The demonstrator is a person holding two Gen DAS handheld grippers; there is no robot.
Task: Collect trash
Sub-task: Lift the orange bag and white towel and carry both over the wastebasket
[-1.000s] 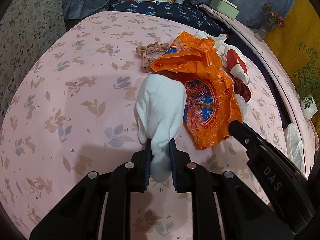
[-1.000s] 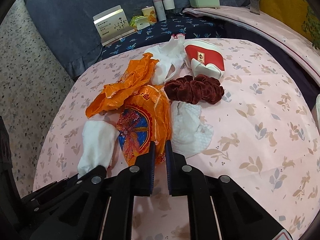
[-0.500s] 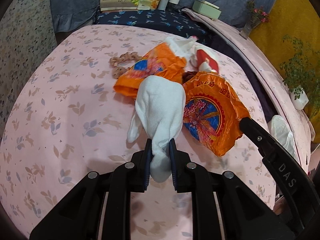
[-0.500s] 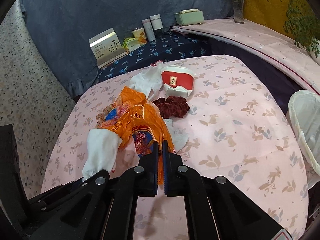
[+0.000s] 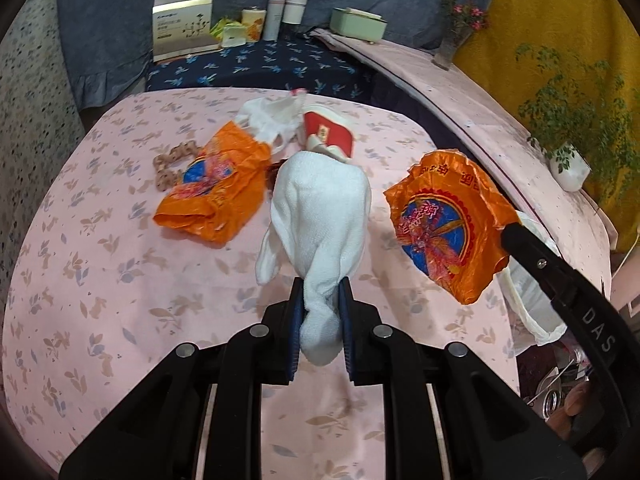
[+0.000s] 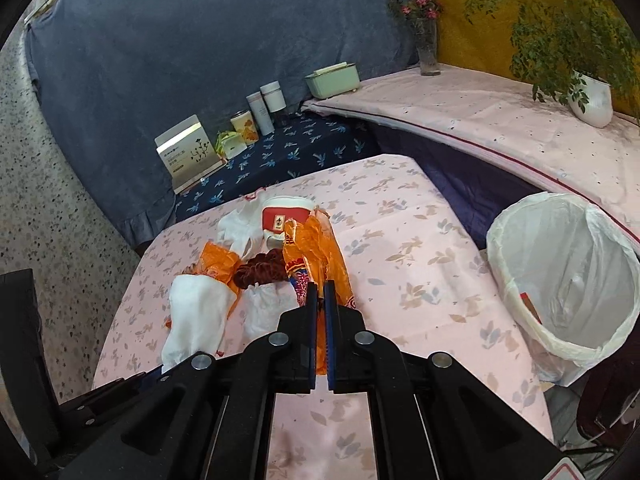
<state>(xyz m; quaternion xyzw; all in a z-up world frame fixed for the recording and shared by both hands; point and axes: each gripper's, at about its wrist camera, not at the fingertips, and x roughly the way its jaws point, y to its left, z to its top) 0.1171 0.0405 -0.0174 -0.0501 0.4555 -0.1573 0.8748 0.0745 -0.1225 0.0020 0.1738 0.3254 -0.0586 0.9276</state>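
Collection in progress, with two pieces of trash in hand and neither yet binned. The left gripper (image 5: pixel 320 320), at the lower centre of the left wrist view, is clamping a white cloth (image 5: pixel 320 216) that is hanging clear of the pink tablecloth (image 5: pixel 80 240). The right gripper (image 6: pixel 321 304), at the centre of the right wrist view, is pinching a crumpled orange bag (image 6: pixel 316 256) between fully closed jaws; the same bag is appearing at the right of the left wrist view. The lined bin (image 6: pixel 560 280), at the right edge of the right wrist view, is standing beside the table and seems to hold only a little. Still lying at the upper centre of the table are a second orange bag (image 5: pixel 212 196), a white plastic bag (image 5: pixel 268 116), a red-and-white cup (image 5: pixel 328 132), a dark red scrunchie (image 6: pixel 260 268) and a white tissue (image 6: pixel 268 308). Most of the task therefore appears to be remaining.
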